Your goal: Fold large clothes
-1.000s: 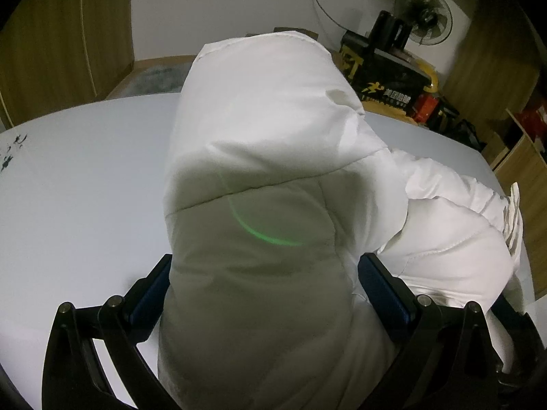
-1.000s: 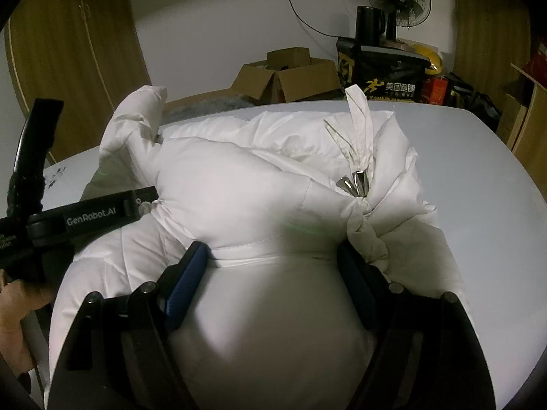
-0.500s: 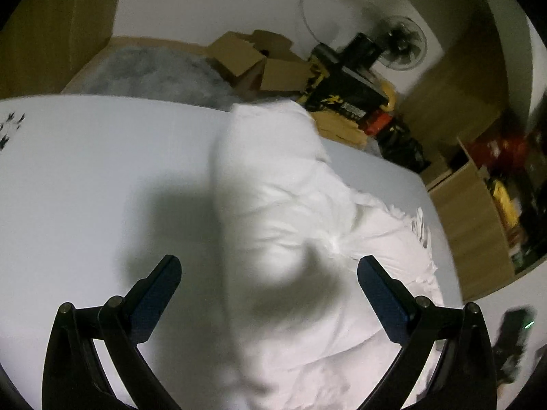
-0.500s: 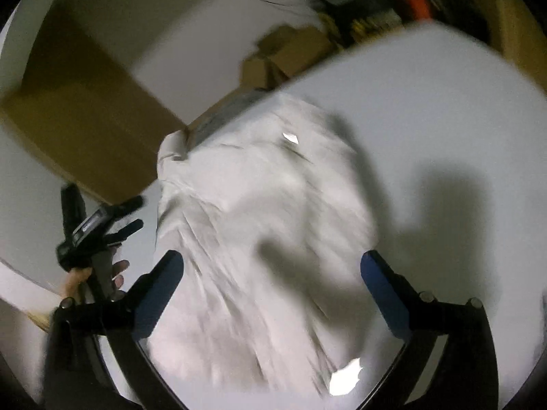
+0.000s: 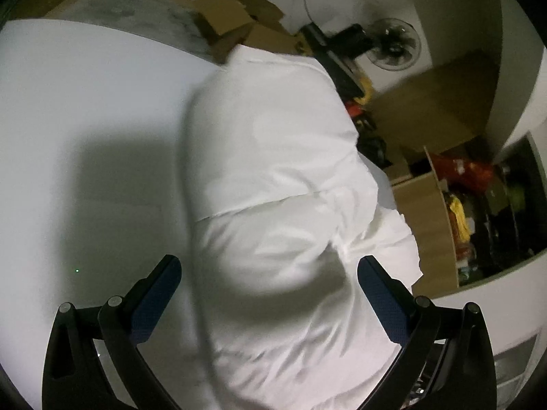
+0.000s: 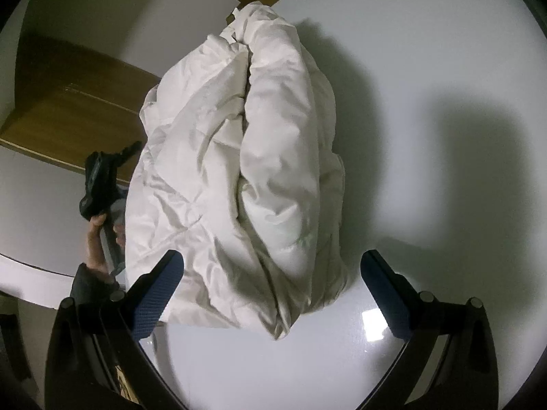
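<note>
A white puffy down jacket (image 6: 246, 157) lies bunched in a long folded heap on the white table (image 6: 427, 68). In the left wrist view the jacket (image 5: 273, 171) fills the middle. My left gripper (image 5: 270, 273) is open and empty, raised above the jacket's near end. My right gripper (image 6: 273, 270) is open and empty, raised above the jacket's other end. The left gripper (image 6: 102, 177) with the hand holding it also shows in the right wrist view, beside the jacket's left edge.
Cardboard boxes (image 5: 239, 24) and a fan (image 5: 393, 44) stand beyond the table's far edge. A wooden shelf unit with clutter (image 5: 461, 198) is at the right. Wooden cabinet doors (image 6: 68, 102) lie past the table's left edge.
Both grippers have let go of the jacket and lifted away above it. The jacket has dropped onto the table as a folded heap.
</note>
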Tool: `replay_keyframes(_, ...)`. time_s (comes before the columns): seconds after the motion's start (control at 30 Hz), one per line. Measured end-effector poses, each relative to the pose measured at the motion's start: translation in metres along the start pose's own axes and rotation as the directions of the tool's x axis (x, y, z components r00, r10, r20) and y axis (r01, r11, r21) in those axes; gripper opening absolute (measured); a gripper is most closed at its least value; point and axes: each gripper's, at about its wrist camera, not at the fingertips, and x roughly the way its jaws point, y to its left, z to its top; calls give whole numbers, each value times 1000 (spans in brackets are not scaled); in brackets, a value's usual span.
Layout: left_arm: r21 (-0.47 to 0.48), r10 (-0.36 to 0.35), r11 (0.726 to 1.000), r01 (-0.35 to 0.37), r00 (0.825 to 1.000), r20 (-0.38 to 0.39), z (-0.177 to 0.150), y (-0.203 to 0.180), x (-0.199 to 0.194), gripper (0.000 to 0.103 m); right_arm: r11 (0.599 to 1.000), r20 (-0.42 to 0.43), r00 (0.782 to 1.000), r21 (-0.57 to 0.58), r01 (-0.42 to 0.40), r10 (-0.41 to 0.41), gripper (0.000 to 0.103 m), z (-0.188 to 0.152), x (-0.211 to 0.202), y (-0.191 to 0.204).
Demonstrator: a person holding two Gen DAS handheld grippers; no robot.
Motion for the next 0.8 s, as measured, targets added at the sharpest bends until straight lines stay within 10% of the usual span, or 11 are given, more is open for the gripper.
replay_keyframes(0.37, 32, 41, 999, -40, 998, -42, 19, -7, 48, 102, 995, -30, 995, 21, -98, 99, 103, 13, 21, -5)
replay_keyframes(0.57, 29, 84, 996, -83, 996, -25, 16, -14, 57, 99, 998, -8, 1000, -65, -25, 25, 97, 9, 27, 15)
replay_keyframes(0.8, 163, 153, 975, -153, 988, 12, 1, -45, 40, 38, 996, 14, 1000, -92, -6, 7, 40, 0, 20, 21)
